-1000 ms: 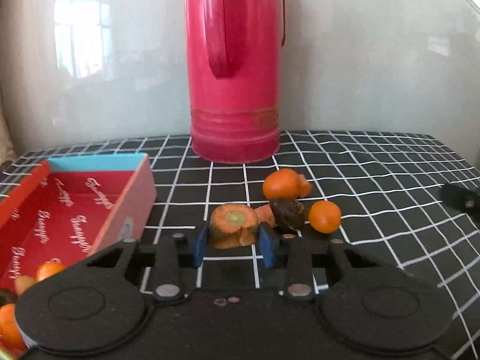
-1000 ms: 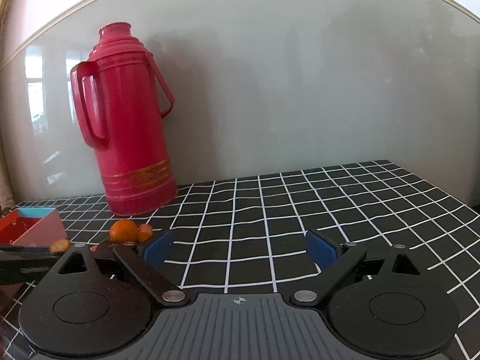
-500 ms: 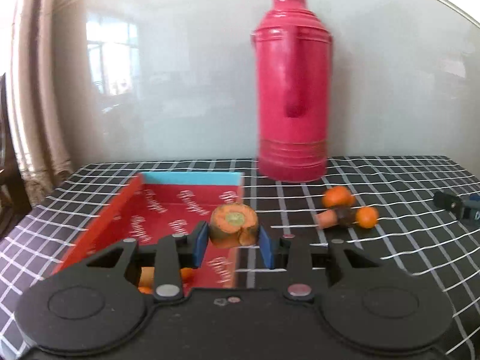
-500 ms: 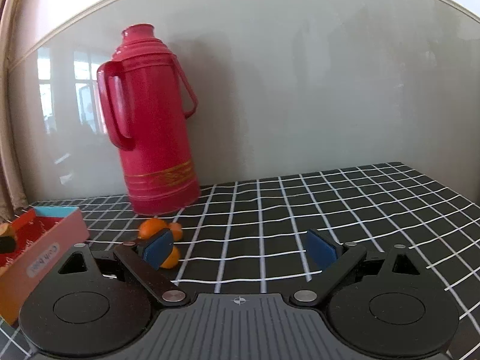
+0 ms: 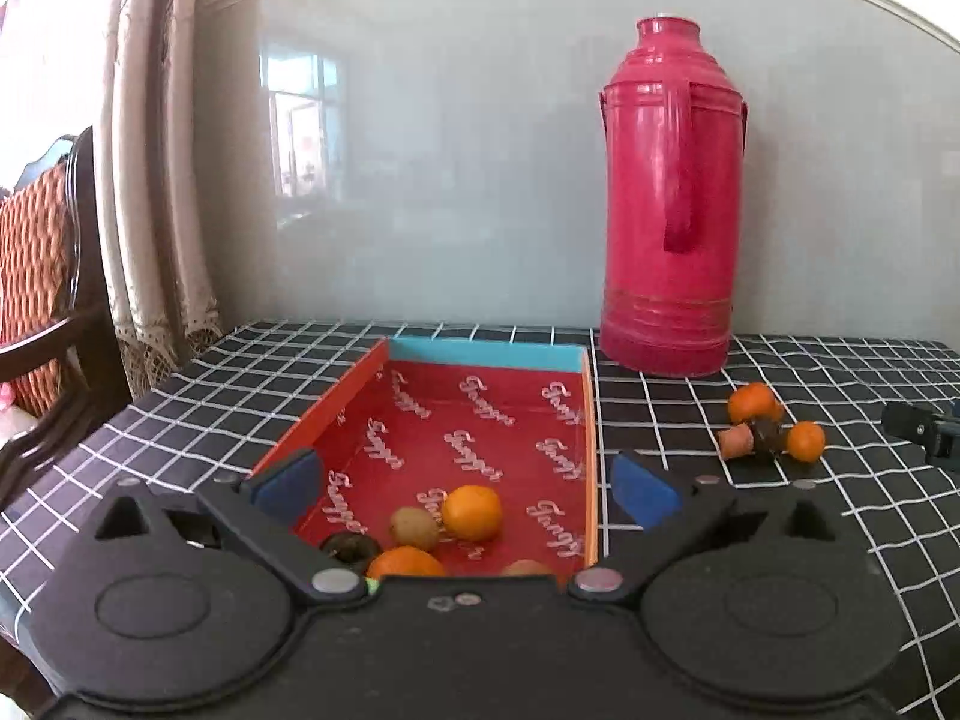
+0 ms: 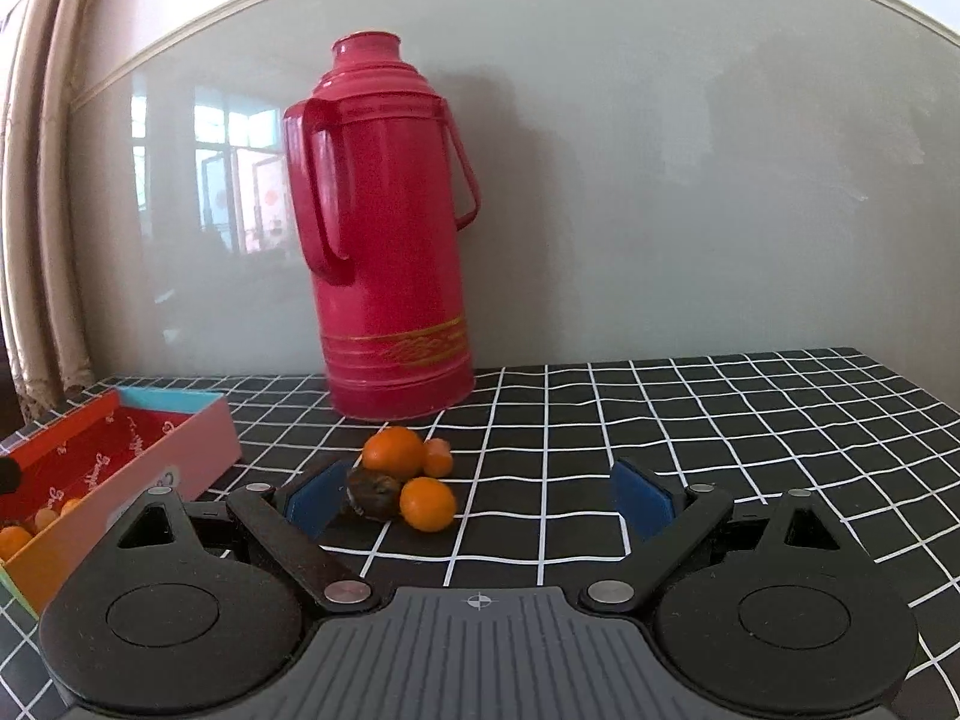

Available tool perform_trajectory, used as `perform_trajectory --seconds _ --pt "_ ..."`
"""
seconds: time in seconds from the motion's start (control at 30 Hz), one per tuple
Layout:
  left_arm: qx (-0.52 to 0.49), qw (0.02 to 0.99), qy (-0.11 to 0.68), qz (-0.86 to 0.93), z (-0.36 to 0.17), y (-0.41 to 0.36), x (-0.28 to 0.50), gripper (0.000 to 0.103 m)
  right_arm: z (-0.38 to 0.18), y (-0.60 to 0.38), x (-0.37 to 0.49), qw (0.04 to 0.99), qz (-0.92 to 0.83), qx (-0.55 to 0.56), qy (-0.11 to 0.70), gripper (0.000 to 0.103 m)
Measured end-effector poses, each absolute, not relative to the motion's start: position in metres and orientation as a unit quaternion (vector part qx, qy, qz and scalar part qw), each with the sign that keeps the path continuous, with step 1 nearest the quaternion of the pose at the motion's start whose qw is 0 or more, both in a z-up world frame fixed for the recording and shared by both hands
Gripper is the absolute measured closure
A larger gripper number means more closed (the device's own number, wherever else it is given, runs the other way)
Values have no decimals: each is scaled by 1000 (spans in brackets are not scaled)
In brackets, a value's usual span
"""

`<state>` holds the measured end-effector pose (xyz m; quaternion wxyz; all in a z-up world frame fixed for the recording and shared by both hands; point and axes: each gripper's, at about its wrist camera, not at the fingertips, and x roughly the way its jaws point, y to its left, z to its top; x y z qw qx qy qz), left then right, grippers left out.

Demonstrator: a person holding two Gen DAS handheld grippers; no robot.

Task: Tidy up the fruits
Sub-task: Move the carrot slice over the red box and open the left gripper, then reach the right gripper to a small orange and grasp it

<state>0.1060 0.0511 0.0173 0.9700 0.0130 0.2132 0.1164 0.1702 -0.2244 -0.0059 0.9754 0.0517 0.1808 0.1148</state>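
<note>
- The left gripper (image 5: 465, 480) hangs above the red box (image 5: 474, 354) with its blue pads spread wide and nothing between them.
- Inside the box, at the near end, lie an orange (image 5: 472, 512), a tan-green fruit (image 5: 414, 527) touching it at its 9 o'clock, a dark fruit (image 5: 348, 545) farther toward 8 o'clock, and a second orange (image 5: 405, 563) partly hidden by the gripper body. One more pale fruit (image 5: 527, 567) peeks out at 5 o'clock of the first orange.
- The far half of the box shows only its printed red floor.
- The right gripper (image 6: 477, 504) sits low over the checked tablecloth (image 6: 720, 420), its jaws wide apart and gripping nothing.
- Just ahead of its left pad sits a small heap of loose fruit: a dark wrinkled fruit (image 6: 372, 495), an orange (image 6: 427, 504) touching it at 3 o'clock, a larger orange (image 6: 394, 450) behind at 12 o'clock, and a carrot piece (image 6: 438, 457) beside that one.
- In the left wrist view this same heap (image 5: 768, 429) lies at 3 o'clock of the box, well apart from it.
- A red thermos (image 6: 390, 240) stands upright at 12 o'clock of the heap, against the pale wall.
- The box (image 6: 120, 456) lies at 9 o'clock of the heap in the right wrist view.
</note>
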Motion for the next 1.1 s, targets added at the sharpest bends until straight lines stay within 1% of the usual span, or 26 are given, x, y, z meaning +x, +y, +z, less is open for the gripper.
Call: perform_trajectory --seconds 0.63,0.83,1.1 --pt "5 966 216 140 13 58 104 6 -8 -224 174 974 124 40 183 9" --pt "-10 963 208 171 12 78 97 6 -8 -220 176 974 128 34 186 9" --pt "-26 957 204 204 10 107 99 6 -13 -206 190 970 136 -2 202 9"
